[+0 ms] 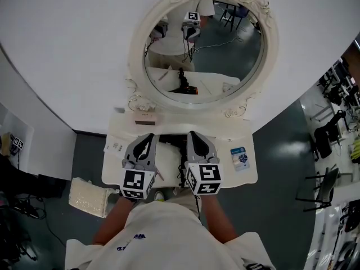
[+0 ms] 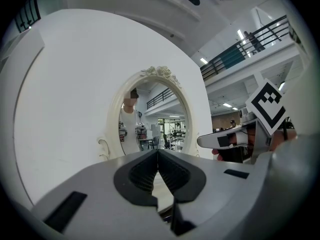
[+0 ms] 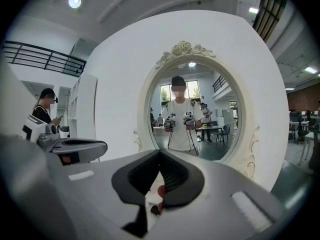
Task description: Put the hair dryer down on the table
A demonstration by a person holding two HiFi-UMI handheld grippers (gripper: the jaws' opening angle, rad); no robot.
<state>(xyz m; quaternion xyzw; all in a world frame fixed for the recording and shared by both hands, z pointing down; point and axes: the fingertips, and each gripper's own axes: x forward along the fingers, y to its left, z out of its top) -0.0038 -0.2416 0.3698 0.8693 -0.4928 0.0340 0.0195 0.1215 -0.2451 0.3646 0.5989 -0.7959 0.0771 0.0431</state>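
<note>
Two grippers hang side by side low over the white table that stands before the oval mirror. Left gripper: fingers pressed together at the tips, nothing between them. Right gripper: fingers likewise pressed together, empty. The hair dryer, a dark shape, lies on the table in the gap between the two, partly hidden by them; its reflection shows it lying flat. Judgement: neither gripper carries it because it already rests on the surface, so the put-down appears complete.
</note>
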